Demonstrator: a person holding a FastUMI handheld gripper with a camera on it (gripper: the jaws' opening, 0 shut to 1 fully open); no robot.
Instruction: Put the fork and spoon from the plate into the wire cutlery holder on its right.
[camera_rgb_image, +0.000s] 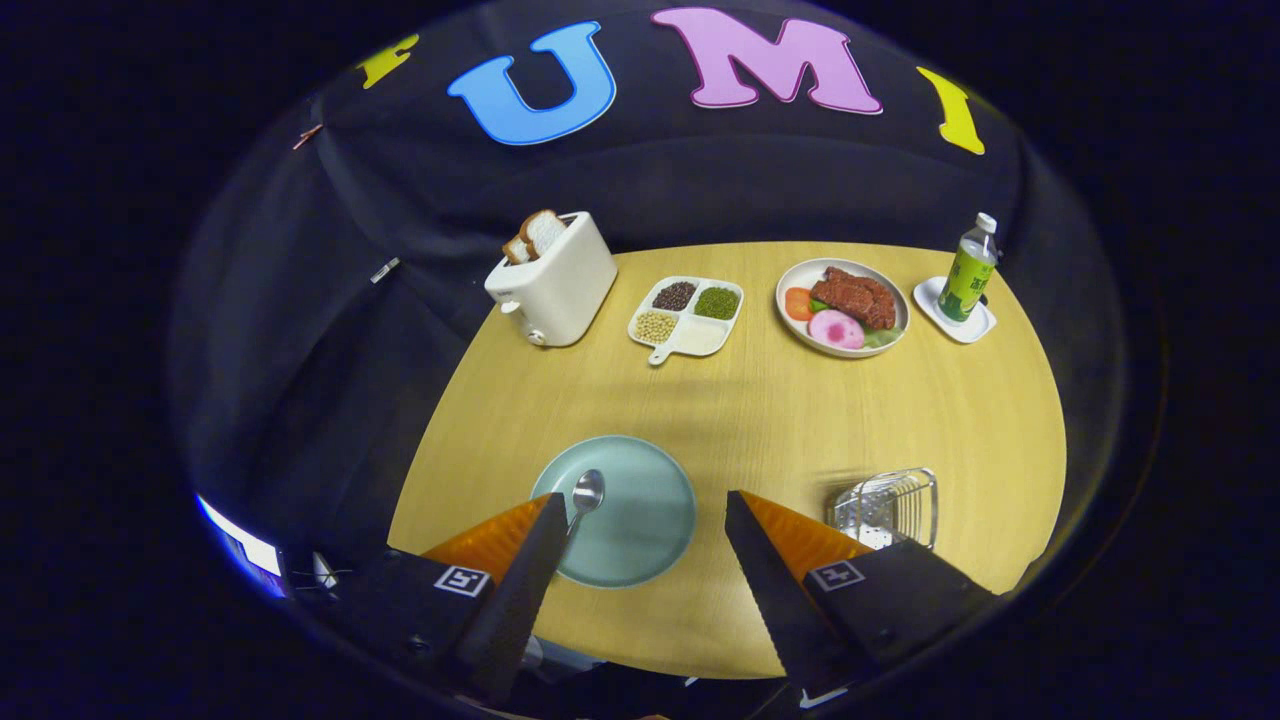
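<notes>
A pale green plate (640, 525) lies on the wooden table just ahead of my fingers. A metal spoon (585, 495) rests on the plate's left part, bowl pointing away; its handle runs back behind my left finger (530, 570). The wire cutlery holder (890, 507) stands to the right of the plate, just beyond my right finger (765, 570). My gripper (645, 510) is open above the plate's near side, with nothing between its fingers. I cannot make out a fork on the plate.
At the table's far side stand a white toaster (555, 280) with bread, a divided dish (688, 315) of beans, a plate of food (842, 305) and a green bottle (968, 272) on a white coaster. Bare tabletop (760, 420) separates them from the plate.
</notes>
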